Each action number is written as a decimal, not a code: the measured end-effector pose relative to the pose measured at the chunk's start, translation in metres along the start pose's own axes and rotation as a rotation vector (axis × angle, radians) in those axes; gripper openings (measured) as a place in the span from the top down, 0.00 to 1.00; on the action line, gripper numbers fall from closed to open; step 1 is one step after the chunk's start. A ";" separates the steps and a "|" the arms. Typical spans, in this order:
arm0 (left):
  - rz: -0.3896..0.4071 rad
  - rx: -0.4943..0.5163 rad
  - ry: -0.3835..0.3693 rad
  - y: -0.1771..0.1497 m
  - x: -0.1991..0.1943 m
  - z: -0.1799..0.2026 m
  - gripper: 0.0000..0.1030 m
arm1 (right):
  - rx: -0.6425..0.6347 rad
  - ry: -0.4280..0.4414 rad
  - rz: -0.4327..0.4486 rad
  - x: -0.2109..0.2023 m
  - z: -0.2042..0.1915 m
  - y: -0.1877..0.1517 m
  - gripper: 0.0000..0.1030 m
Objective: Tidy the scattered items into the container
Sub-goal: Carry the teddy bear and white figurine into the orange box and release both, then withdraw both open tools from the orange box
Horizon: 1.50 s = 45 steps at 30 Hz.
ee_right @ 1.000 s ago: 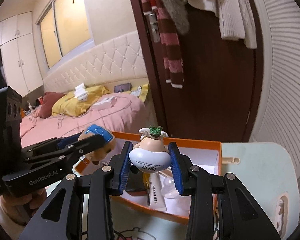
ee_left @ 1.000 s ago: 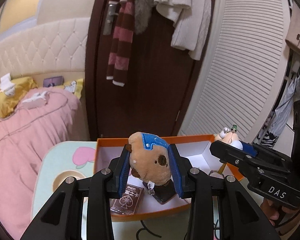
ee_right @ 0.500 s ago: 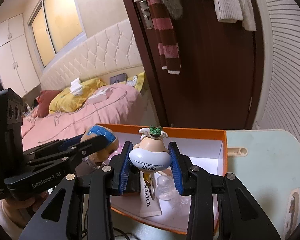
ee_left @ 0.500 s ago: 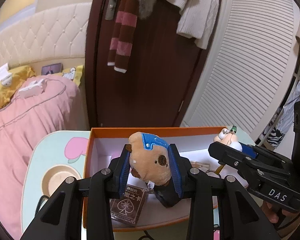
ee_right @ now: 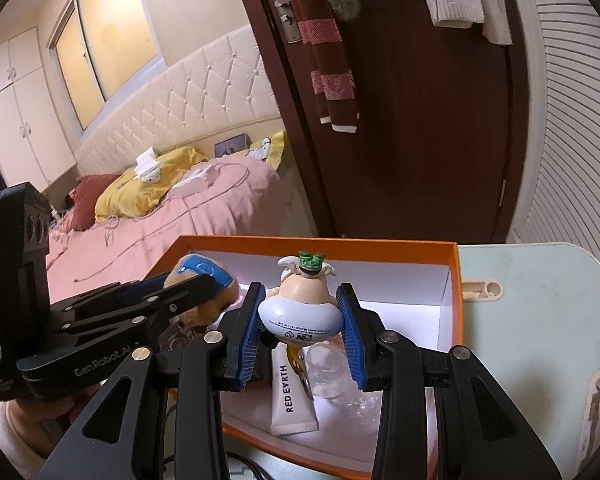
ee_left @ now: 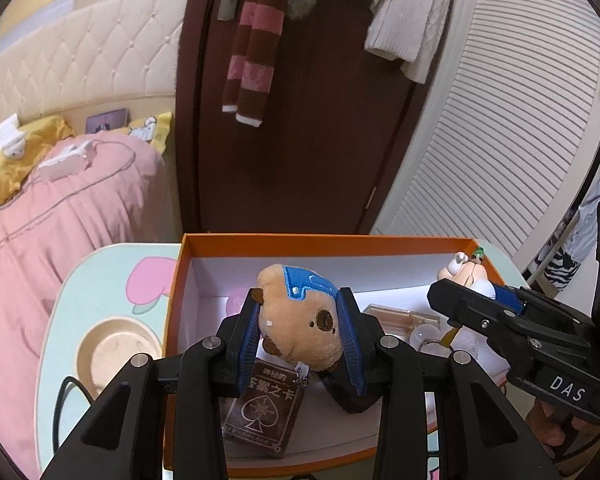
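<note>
My left gripper (ee_left: 300,330) is shut on a brown plush capybara with a blue patch (ee_left: 300,320), held above the orange box (ee_left: 320,241). My right gripper (ee_right: 300,322) is shut on a white and pink figurine with a green cap (ee_right: 300,304), held above the same box (ee_right: 452,280). The box holds a dark card deck (ee_left: 260,412), a white tube (ee_right: 290,392), a clear item (ee_right: 326,368) and a gold case (ee_left: 396,314). The right gripper shows at the right of the left wrist view (ee_left: 468,292); the left gripper shows at the left of the right wrist view (ee_right: 188,292).
The box sits on a pale green table (ee_left: 104,280) with a round beige dish (ee_left: 112,350) at its left. A black cable (ee_left: 66,388) lies by the dish. A pink bed (ee_left: 60,208) lies to the left, a dark door (ee_left: 300,120) behind.
Both grippers have moved forward and down over the box with their toys held; the box now looks nearer and lies under both.
</note>
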<state>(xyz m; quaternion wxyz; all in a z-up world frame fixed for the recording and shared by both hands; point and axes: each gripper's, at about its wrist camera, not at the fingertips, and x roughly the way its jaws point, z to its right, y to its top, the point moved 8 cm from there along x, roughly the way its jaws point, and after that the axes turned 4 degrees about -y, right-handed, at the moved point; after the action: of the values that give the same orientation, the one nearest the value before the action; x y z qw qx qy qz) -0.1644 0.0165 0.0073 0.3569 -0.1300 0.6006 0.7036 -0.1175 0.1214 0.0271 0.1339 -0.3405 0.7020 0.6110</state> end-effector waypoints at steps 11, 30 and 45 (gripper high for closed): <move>0.004 -0.036 -0.001 -0.002 -0.003 -0.005 0.50 | 0.001 0.000 -0.012 0.004 -0.001 -0.001 0.62; 0.094 -0.098 0.020 0.006 -0.032 -0.014 0.15 | 0.031 0.004 0.028 -0.012 -0.011 0.001 0.26; 0.057 -0.069 0.086 -0.030 -0.070 -0.009 0.06 | 0.001 -0.062 0.075 -0.057 -0.020 -0.011 0.20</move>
<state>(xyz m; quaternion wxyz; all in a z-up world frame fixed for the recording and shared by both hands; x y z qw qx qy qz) -0.0969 -0.0156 0.0259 0.3061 -0.1553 0.5941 0.7275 -0.0636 0.1202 0.0574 0.1329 -0.2948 0.7101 0.6255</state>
